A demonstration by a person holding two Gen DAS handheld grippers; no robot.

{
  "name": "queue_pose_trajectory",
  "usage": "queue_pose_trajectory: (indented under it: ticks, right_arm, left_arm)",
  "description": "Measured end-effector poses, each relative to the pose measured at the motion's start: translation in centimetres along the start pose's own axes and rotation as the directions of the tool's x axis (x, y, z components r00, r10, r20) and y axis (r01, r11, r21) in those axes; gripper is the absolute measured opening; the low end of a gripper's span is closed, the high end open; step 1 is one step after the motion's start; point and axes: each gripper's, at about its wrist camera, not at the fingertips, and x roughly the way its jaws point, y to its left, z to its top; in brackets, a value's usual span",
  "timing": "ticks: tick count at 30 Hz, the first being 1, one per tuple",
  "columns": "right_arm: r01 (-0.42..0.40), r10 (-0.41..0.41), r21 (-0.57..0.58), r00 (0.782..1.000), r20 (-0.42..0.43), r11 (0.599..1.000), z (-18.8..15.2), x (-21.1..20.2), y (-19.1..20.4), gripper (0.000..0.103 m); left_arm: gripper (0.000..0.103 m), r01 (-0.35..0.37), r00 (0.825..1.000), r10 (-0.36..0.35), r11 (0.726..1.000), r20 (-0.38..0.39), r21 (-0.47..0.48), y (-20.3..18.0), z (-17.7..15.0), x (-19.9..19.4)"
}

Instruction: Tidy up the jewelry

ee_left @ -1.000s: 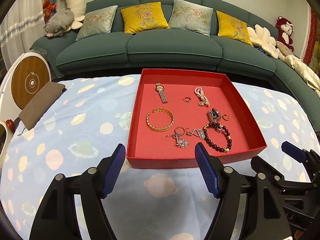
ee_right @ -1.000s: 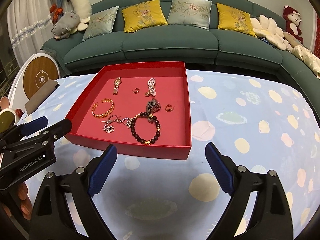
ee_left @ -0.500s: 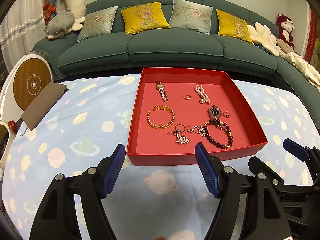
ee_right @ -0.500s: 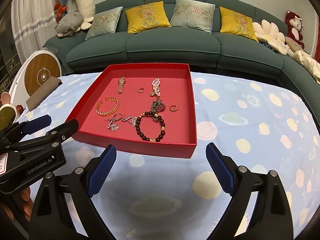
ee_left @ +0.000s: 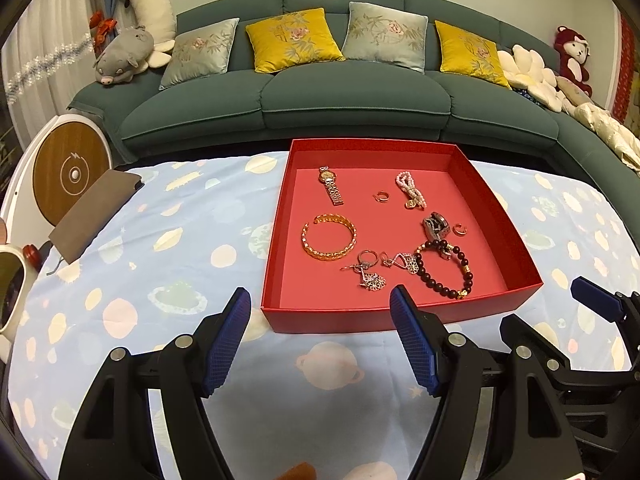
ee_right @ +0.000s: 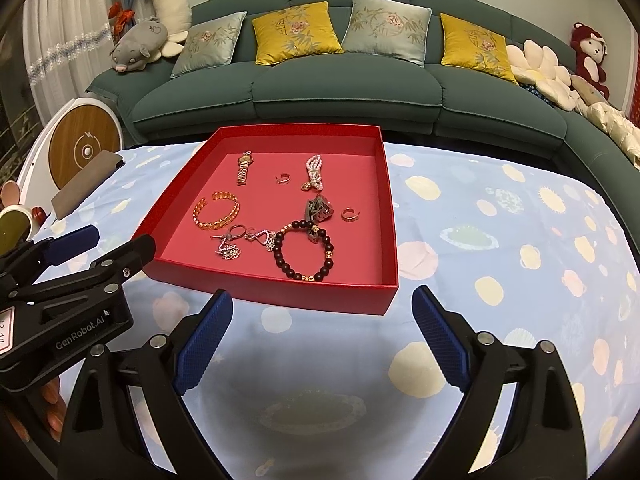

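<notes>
While both tools hover short of the shallow red cardboard tray (ee_left: 400, 314):
Left gripper (ee_left: 320, 340): spread wide, holding nothing.
Right gripper (ee_right: 320, 342): spread wide, holding nothing.
Jewelry: all inside tray.
Gold open bangle (ee_left: 329, 237): tray's left; likely stiff, light, slippery; pinch across its band.
Dark beaded bracelet (ee_left: 444, 270): tray's near right corner; probably floppy; nip one bead run.
Silver keyring charms (ee_left: 370, 274): touching it, may snag.

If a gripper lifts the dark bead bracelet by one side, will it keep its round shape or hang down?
The bead bracelet is separate round beads on a string, so it probably sags into a long loop. The beads look smooth, so the pads may slip. It overlaps the dark clip, which might get dragged along.
</notes>
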Motion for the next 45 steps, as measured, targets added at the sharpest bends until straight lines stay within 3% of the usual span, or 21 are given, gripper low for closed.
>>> queue_pose_trajectory:
  ticks: [45]
  right_arm:
    - [0.016, -0.016, 0.012, 1.000, -0.003, 1.000, -0.53, 0.00, -0.29, 0.089]
  left_arm:
    - [0.068, -0.041, 0.999, 0.041, 0.999, 0.022, 0.025, -0.68, -0.30, -0.12]
